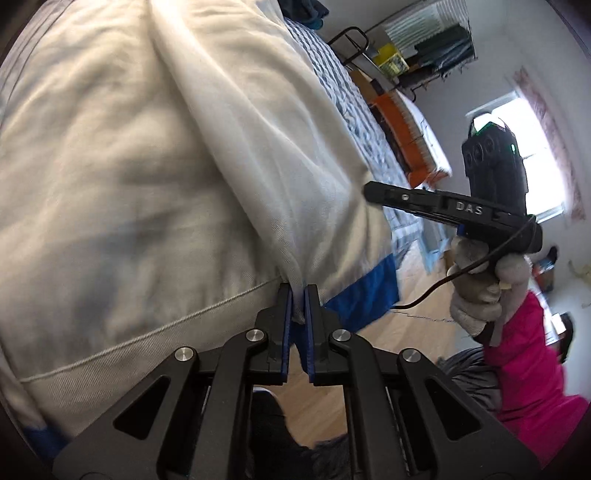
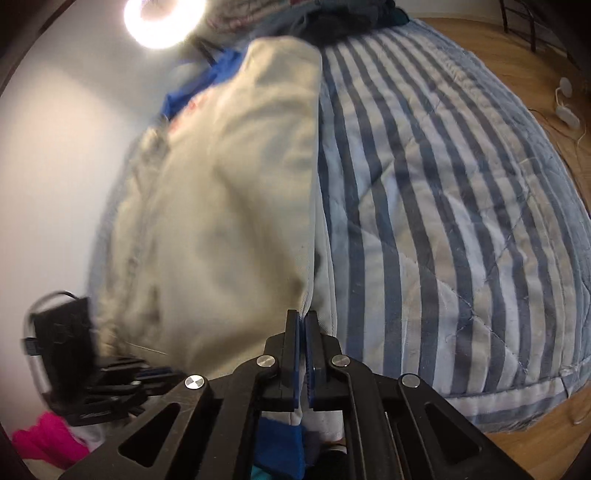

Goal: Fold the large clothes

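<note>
A large cream-white garment with blue trim hangs over the striped bed. My left gripper is shut on its hem edge. In the right wrist view the same garment drapes down the left half, blurred. My right gripper is shut on a fold of its edge. The right gripper also shows side-on in the left wrist view, held by a gloved hand, its tip by the garment's right edge.
A blue-and-white striped quilt covers the bed. Wooden floor lies beyond it. An orange box, a clothes rack and a bright window stand at the right. A dark clothes pile lies at the bed's far end.
</note>
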`<state>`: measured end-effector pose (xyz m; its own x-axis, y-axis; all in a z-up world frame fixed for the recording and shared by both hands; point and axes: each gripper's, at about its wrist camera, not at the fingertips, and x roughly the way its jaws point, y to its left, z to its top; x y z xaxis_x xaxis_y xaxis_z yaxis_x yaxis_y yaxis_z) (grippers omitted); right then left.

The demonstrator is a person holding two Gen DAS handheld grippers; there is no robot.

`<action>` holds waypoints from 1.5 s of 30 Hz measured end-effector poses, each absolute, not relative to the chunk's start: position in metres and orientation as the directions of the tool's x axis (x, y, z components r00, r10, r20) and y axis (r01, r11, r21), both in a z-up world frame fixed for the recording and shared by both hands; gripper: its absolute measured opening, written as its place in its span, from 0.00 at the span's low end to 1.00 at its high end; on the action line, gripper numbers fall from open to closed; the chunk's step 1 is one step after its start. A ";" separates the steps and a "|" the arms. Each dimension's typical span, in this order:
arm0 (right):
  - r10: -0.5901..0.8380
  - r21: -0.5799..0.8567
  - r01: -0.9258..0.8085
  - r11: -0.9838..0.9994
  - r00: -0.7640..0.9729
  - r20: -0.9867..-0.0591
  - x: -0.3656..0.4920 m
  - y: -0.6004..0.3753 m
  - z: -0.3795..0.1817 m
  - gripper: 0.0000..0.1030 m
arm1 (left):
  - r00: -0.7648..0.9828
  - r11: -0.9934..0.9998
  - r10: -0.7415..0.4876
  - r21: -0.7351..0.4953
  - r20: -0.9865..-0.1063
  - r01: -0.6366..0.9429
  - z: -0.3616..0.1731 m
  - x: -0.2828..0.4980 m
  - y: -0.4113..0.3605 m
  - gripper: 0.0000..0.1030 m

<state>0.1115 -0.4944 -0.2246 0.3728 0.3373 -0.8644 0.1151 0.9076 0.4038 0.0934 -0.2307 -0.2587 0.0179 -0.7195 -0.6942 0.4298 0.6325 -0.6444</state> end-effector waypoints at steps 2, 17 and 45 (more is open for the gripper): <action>0.338 0.402 0.105 0.910 0.373 -0.864 0.112 -0.494 -0.226 0.01 | 0.023 0.632 -0.716 -0.635 -0.697 0.445 -0.252 0.089 -0.230 0.04; 0.517 0.617 0.136 0.775 0.424 -0.744 0.084 -0.532 -0.233 0.51 | 0.075 0.648 -0.716 -0.620 -0.694 0.442 -0.230 0.094 -0.217 0.10; 0.318 0.404 0.150 0.902 0.401 -0.859 0.100 -0.481 -0.223 0.12 | 0.286 0.710 -0.702 -0.607 -0.653 0.357 -0.176 0.140 -0.122 0.10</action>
